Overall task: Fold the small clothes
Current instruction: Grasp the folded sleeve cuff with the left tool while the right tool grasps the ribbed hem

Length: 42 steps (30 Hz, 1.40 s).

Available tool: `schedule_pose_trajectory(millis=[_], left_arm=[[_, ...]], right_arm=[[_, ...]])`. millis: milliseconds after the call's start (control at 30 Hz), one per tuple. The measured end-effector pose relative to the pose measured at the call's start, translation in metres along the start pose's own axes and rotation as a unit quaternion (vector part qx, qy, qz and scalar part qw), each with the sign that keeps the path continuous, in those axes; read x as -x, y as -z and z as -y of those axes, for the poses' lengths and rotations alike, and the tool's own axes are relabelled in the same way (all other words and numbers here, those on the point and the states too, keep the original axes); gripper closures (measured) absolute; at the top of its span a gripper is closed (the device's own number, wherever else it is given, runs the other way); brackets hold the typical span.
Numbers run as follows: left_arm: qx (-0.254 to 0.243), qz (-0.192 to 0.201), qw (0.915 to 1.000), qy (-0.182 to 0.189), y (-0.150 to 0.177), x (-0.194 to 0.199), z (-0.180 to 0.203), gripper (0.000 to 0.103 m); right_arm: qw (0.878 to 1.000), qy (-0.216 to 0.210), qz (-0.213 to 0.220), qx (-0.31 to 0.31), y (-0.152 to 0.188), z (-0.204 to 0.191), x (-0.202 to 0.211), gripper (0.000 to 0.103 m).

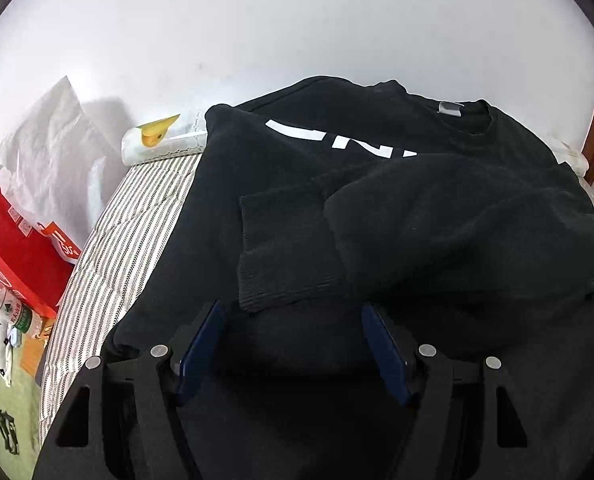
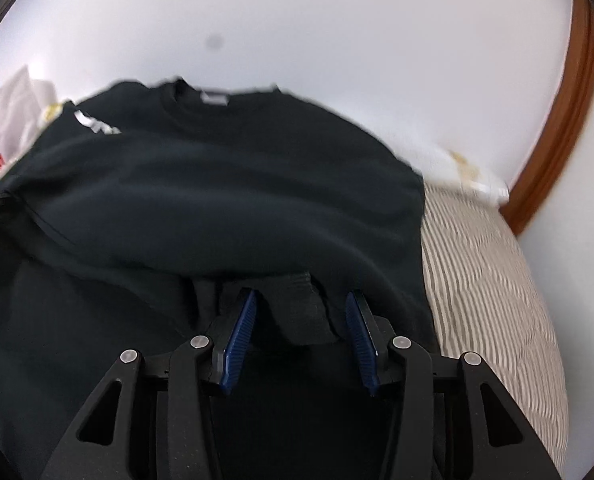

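Left gripper (image 1: 291, 308) first — matte black frame, two angled arms on each side with triangular cut-outs, and round silver screws (image 1: 160, 350) capping the joints. Its fingers (image 1: 201, 354) wear dark blue pads. Over to the right gripper (image 2: 301, 300) — same black build, same silver screws (image 2: 199, 342), and here the blue pads (image 2: 239, 344) show fine ribbing.

Bright daylight, right view (perhaps motion-)blurred
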<state>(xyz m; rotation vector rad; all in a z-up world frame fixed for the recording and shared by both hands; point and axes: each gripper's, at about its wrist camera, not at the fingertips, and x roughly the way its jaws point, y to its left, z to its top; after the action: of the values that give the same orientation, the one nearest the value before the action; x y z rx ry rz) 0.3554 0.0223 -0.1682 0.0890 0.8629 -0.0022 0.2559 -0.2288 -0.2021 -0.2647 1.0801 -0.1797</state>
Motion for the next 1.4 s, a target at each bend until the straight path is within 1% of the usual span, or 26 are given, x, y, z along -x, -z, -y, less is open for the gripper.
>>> schedule_pose_trajectory(millis=[33, 133, 200, 233, 333, 367, 400, 433, 467, 500, 533, 567, 667, 700, 733, 800, 900, 967, 1000, 1100, 1167, 1300, 1333, 1400], left_arm=[[0.0, 0.002, 1.0, 0.004, 0.0, 0.0, -0.001, 0.034], [-0.004, 0.002, 0.9998, 0.02, 0.002, -0.001, -0.002, 0.034], [-0.009, 0.001, 0.9997, 0.023, 0.002, -0.004, 0.0, 0.034], [-0.012, 0.001, 0.9997, 0.022, 0.002, -0.006, 0.002, 0.034], [-0.028, 0.005, 0.9996, -0.003, 0.0, -0.016, 0.007, 0.035], [-0.03, 0.007, 0.9995, -0.002, -0.001, -0.017, 0.008, 0.037], [-0.032, 0.009, 0.9994, 0.003, -0.002, -0.017, 0.009, 0.044], [-0.036, 0.008, 0.9993, 0.01, -0.005, -0.018, 0.012, 0.057], [-0.039, 0.009, 0.9991, 0.012, -0.007, -0.017, 0.014, 0.072], [-0.042, 0.011, 0.9989, 0.015, -0.011, -0.017, 0.016, 0.093], [-0.041, 0.013, 0.9989, 0.019, -0.013, -0.016, 0.017, 0.093], [-0.035, 0.021, 0.9989, 0.021, -0.017, -0.013, 0.016, 0.093], [-0.029, 0.042, 0.9983, 0.029, -0.025, -0.002, 0.016, 0.093], [-0.025, 0.052, 0.9979, 0.029, -0.029, 0.004, 0.015, 0.093], [-0.021, 0.06, 0.9975, 0.03, -0.033, 0.009, 0.015, 0.094], [-0.014, 0.075, 0.9966, 0.031, -0.04, 0.019, 0.013, 0.094], [-0.007, 0.096, 0.9948, 0.032, -0.05, 0.033, 0.01, 0.094], [-0.009, 0.098, 0.9947, 0.031, -0.053, 0.036, 0.008, 0.094], [-0.012, 0.095, 0.9949, 0.033, -0.052, 0.036, 0.008, 0.094], [-0.013, 0.087, 0.9957, 0.03, -0.044, 0.033, 0.002, 0.093], [0.0, 0.081, 0.9963, 0.031, -0.037, 0.027, -0.007, 0.093], [0.036, 0.069, 0.9954, 0.057, -0.033, 0.018, -0.02, 0.094], [0.044, 0.071, 0.9946, 0.062, -0.036, 0.018, -0.021, 0.094], [0.043, 0.082, 0.9937, 0.062, -0.041, 0.024, -0.019, 0.094]], right_arm=[[1.0, 0.002, -0.006, -0.004, 0.003, 0.003, -0.002, 0.058], [1.0, -0.011, -0.011, -0.013, 0.006, 0.011, -0.002, 0.058], [1.0, -0.016, -0.012, -0.014, 0.007, 0.015, 0.001, 0.058], [1.0, -0.017, -0.008, -0.016, 0.007, 0.018, 0.004, 0.058], [1.0, -0.012, 0.001, -0.016, 0.009, 0.025, 0.01, 0.058], [1.0, -0.007, 0.001, -0.017, 0.01, 0.029, 0.011, 0.058], [1.0, -0.002, 0.0, -0.018, 0.011, 0.031, 0.01, 0.057], [1.0, 0.006, -0.006, -0.019, 0.012, 0.033, 0.008, 0.056], [1.0, 0.014, -0.015, -0.022, 0.013, 0.035, 0.004, 0.056], [0.999, 0.017, -0.025, -0.029, 0.015, 0.039, 0.0, 0.055], [0.999, 0.013, -0.034, -0.037, 0.016, 0.042, -0.004, 0.055], [0.998, 0.009, -0.034, -0.043, 0.017, 0.044, -0.003, 0.055], [0.999, -0.011, -0.002, -0.05, 0.011, 0.041, 0.018, 0.053], [0.999, -0.03, 0.013, -0.044, 0.007, 0.035, 0.026, 0.052], [0.998, -0.041, 0.019, -0.035, 0.005, 0.029, 0.03, 0.05], [0.998, -0.053, 0.029, -0.008, -0.001, 0.01, 0.032, 0.046], [0.998, -0.05, 0.033, 0.037, -0.004, -0.017, 0.023, 0.041], [0.998, -0.03, 0.021, 0.057, -0.006, -0.025, 0.011, 0.041], [0.998, -0.023, 0.016, 0.059, -0.006, -0.026, 0.007, 0.041], [0.998, -0.032, 0.022, 0.049, -0.004, -0.021, 0.009, 0.041], [0.998, -0.031, 0.021, 0.046, -0.003, -0.017, 0.005, 0.04], [0.998, -0.025, 0.014, 0.05, -0.002, -0.02, -0.005, 0.033], [0.998, -0.022, 0.013, 0.053, -0.003, -0.023, -0.007, 0.031], [0.998, -0.008, 0.011, 0.065, -0.004, -0.028, -0.013, 0.03]])
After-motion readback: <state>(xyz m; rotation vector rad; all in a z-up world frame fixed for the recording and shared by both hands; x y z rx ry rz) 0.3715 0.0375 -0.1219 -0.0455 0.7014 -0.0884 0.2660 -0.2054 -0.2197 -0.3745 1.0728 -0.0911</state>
